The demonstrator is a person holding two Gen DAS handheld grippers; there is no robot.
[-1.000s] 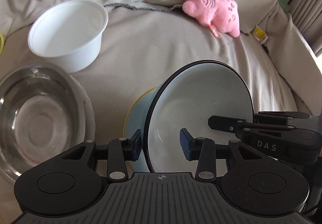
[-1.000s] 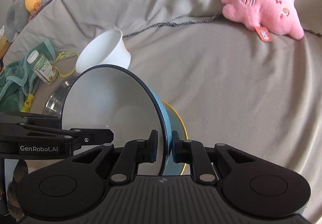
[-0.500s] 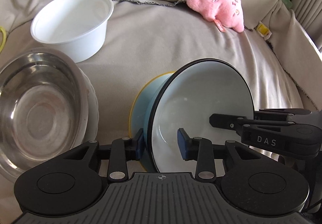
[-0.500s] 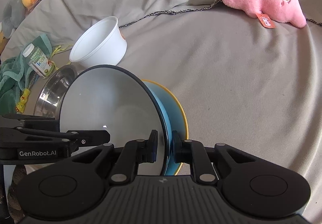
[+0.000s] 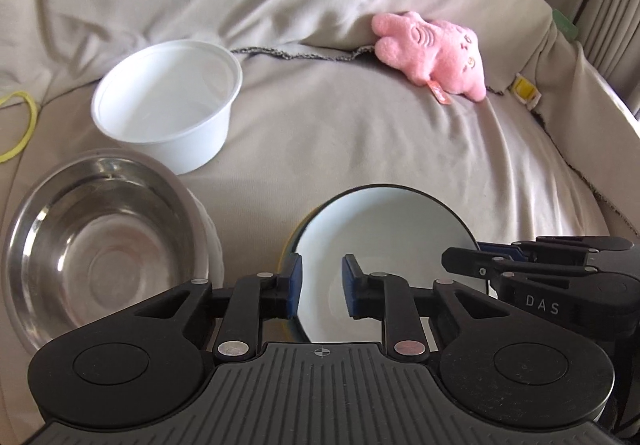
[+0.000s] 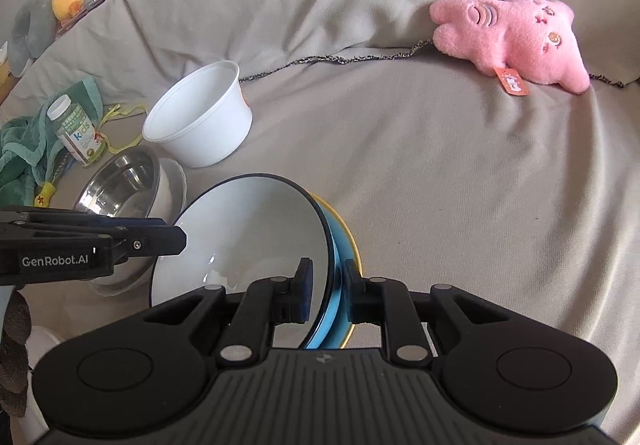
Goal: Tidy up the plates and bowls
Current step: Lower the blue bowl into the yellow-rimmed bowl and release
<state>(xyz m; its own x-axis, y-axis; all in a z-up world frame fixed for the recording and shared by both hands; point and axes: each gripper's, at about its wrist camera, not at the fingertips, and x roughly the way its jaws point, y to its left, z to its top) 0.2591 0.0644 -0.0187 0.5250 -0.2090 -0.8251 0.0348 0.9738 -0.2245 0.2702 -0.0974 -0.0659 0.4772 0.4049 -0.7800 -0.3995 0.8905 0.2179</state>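
Blue bowl (image 6: 248,241): white inside, dark rim, tilted on edge on top of a yellow-rimmed plate (image 6: 349,245) on the grey sofa cover (image 6: 440,173).

Right tongs (image 6: 325,287): narrow, one pad inside the bowl and one outside, straddling its rim; whether both pads press the wall is hard to judge from here.

Left tongs (image 5: 320,287): parted a little, the bowl's left rim (image 5: 380,237) between the pads, the right pad over the white inside with a gap showing; they seem not to be gripping.

Steel bowl (image 5: 100,257): to the left of the left tongs, sitting in a white dish (image 6: 176,181), close beside the blue bowl.

White tub (image 5: 168,105): upright, ahead and to the left of both tongs, just behind the steel bowl.

Pink plush toy (image 6: 516,41): ahead and to the right, lying against the back cushion, well apart from the dishes.

Vitamin bottle (image 6: 76,129) on a green cloth (image 6: 20,149): far left of the right tongs.
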